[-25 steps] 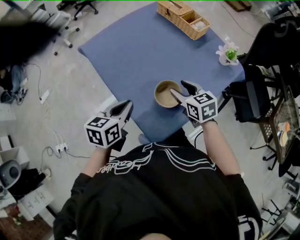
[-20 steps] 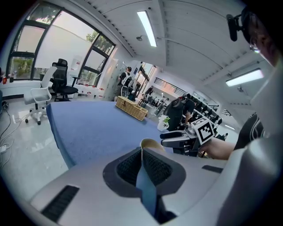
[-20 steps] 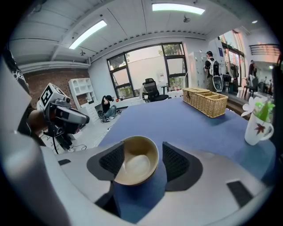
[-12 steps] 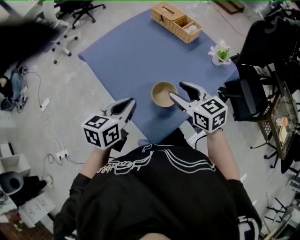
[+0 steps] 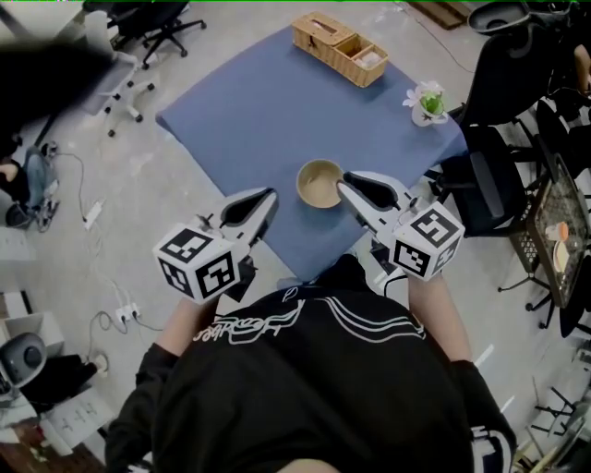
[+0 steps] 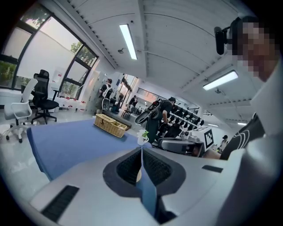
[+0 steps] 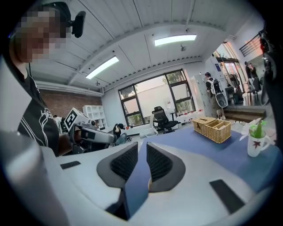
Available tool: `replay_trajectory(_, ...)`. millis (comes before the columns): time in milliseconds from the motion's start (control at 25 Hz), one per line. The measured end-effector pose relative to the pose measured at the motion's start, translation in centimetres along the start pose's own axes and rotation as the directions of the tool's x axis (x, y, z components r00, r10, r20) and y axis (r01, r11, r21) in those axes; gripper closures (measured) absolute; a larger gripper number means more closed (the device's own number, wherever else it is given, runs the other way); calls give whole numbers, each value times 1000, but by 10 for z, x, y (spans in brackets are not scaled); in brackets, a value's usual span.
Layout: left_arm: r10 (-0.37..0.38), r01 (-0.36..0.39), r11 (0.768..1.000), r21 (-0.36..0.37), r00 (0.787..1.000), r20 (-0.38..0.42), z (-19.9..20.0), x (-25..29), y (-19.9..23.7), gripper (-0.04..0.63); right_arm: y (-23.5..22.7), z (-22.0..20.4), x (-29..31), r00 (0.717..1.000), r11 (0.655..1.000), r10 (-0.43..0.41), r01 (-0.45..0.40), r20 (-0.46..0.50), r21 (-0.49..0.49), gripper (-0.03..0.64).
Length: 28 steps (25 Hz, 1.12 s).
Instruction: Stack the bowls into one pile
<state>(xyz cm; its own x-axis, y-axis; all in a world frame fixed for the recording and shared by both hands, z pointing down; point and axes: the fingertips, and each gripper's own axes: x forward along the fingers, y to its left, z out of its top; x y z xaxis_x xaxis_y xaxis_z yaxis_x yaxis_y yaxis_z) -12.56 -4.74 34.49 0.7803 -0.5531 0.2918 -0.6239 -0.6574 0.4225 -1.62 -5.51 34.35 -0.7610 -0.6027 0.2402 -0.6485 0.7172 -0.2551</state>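
A tan bowl pile (image 5: 319,183) rests near the front edge of the blue-covered table (image 5: 249,102). My left gripper (image 5: 261,199) hovers left of it, off the table's corner, with its jaws shut and nothing between them. In the left gripper view the left gripper (image 6: 141,149) has its tips meeting over the blue cloth. My right gripper (image 5: 355,185) hangs just right of the bowls, raised above them and apart from them. Its jaws are closing, with a slim gap left and nothing in it, as the right gripper (image 7: 142,145) shows.
A wicker basket (image 5: 340,44) stands at the table's far corner and a white pot with a green plant (image 5: 427,102) at its right corner. Black office chairs (image 5: 489,180) crowd the right side. More chairs (image 5: 148,18) and cables (image 5: 88,199) lie on the floor to the left.
Both grippers rose and drew back toward the person. The right gripper's jaws went from wide open beside the bowl to nearly closed. The bowls stayed in place.
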Motion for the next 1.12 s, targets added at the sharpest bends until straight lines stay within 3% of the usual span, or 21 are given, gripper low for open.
replay_trajectory(200, -42, 41, 999, 20, 999, 16, 4, -2, -15, 565, 12, 6, -9, 997, 998, 46, -48, 67, 33, 584)
replay_trajectory(520, -104, 102, 994, 46, 994, 32, 9, 0, -38, 565, 28, 8, -20, 991, 996, 85, -88, 102, 22, 591)
replay_trajectory(680, -110, 107, 991, 78, 994, 26, 6, 4, -42, 565, 27, -1, -24, 995, 998, 68, -68, 77, 7, 591)
replay_trajectory(1120, -86, 86, 995, 50, 996, -6, -9, 11, -36, 563, 17, -10, -31, 998, 999, 26, -28, 65, 33, 591)
